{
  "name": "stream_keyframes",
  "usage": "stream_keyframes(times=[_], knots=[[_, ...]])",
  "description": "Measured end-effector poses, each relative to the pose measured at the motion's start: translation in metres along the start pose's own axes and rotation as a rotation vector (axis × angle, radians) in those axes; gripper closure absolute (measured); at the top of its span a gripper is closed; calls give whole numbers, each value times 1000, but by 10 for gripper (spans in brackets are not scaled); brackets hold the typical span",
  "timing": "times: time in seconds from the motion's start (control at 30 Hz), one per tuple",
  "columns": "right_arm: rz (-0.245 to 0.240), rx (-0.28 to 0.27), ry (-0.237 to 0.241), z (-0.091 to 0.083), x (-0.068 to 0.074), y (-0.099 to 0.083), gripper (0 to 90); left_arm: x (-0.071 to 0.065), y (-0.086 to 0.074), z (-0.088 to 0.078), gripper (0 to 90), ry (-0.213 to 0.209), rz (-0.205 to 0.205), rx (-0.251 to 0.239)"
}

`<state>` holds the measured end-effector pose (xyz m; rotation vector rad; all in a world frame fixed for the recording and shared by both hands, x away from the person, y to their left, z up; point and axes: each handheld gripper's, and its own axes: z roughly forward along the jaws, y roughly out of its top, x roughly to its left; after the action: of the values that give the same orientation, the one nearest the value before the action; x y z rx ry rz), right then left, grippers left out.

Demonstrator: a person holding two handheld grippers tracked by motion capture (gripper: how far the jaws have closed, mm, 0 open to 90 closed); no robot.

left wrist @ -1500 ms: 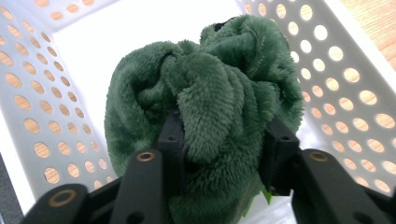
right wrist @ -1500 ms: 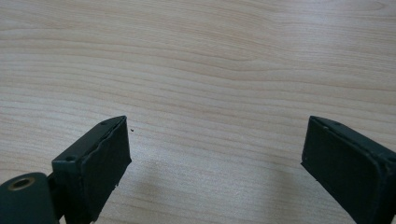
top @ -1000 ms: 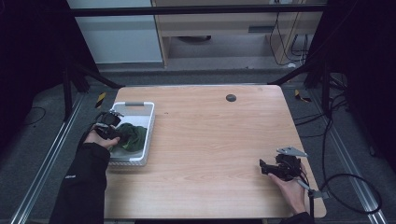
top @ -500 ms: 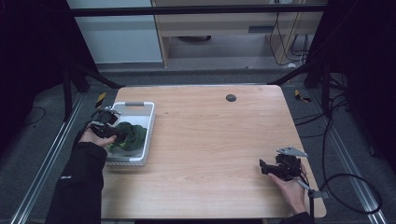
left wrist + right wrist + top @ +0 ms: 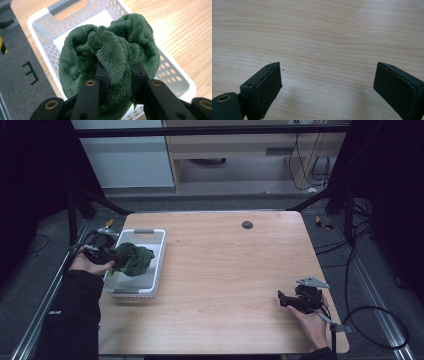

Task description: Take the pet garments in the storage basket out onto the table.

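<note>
Lifting the green fleece cloth (image 5: 110, 52) clenched in the left tool (image 5: 119, 75) over the white perforated basket (image 5: 40, 15), best raised straight until its hanging folds clear the rim, right tool (image 5: 327, 82) released above bare tabletop (image 5: 324, 30).

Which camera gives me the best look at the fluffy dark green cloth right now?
The left gripper view: the fluffy dark green cloth is close, bunched between the left gripper's jaws above the white perforated plastic basket. The high view shows it small. The right gripper view shows bare wooden table.
</note>
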<state>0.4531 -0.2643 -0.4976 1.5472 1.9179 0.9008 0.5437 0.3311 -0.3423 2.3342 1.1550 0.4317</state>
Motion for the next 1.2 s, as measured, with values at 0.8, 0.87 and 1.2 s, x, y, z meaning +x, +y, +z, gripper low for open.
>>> stream_keyframes(times=[0.8,0.87,1.2], knots=[[-1,-7,6,-1,0,0,86,-61,17,-53,729,-73,209,-38],[-5,-6,7,-1,0,0,86,-70,20,-54,729,-88,234,-39],[-8,-9,6,0,0,0,86,-107,33,-56,728,-141,352,-32]])
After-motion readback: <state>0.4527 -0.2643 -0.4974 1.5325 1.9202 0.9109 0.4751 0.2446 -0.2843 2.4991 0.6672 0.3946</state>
